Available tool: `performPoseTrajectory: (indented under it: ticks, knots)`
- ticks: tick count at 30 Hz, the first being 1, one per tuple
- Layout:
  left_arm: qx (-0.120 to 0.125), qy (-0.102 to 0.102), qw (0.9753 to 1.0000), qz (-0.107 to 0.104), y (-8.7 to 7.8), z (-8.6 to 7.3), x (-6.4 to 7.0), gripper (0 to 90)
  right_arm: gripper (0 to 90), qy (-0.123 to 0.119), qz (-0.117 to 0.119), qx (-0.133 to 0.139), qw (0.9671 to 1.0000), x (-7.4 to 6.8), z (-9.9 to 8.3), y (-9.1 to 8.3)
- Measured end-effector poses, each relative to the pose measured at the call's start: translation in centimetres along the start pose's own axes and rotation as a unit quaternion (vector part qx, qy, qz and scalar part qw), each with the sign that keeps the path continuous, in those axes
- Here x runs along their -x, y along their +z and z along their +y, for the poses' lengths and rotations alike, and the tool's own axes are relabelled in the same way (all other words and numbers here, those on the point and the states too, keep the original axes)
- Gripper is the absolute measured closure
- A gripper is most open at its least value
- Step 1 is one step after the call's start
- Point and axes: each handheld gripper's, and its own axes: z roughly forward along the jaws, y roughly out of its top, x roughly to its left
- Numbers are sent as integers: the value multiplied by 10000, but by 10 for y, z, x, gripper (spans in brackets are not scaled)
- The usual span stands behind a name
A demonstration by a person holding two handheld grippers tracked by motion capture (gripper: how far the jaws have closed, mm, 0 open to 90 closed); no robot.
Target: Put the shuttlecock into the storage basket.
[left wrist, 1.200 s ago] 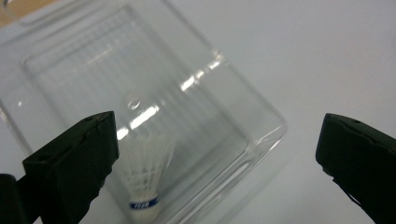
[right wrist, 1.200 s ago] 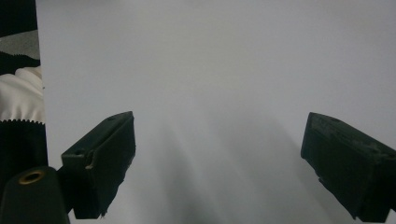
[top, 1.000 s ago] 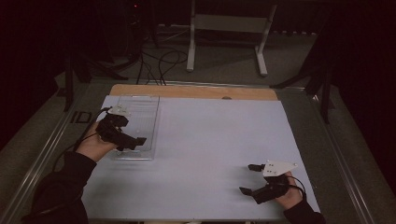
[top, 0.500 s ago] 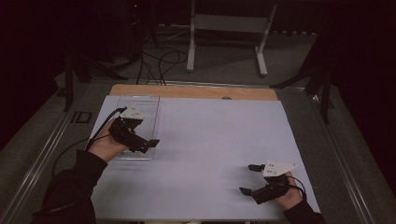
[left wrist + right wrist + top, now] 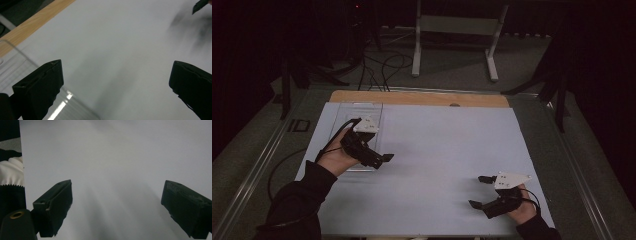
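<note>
Clear tray (image 5: pixel 343 116) lay flat at the upper left of the white tabletop (image 5: pixel 437 145), nothing visible inside it. Over the last second the left tongs (image 5: pixel 384 159) had slid from above the tray's middle toward its near right corner — jaws spread wide, gripping nothing, the tray's edge (image 5: pixel 27 62) showing just beside one jaw in the left gripper view. That read as a withdrawal rather than a grasp. Right tongs (image 5: pixel 479 191) sat unmoved at lower right — also wide open and empty.
</note>
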Motion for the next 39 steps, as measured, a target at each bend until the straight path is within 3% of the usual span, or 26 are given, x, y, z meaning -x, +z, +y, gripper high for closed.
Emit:
performPoseTrajectory:
  ticks: [17,27,39]
  knots:
    - [106,332,9987,-384,18,14,26,0,103,-62,-45,-11,10000,0,0,-1]
    - [82,560,9969,-542,32,14,41,0,103,-88,-48,-17,9999,0,0,-1]
    - [40,633,9954,-722,47,8,56,0,103,-101,-41,-19,9999,0,-1,-1]
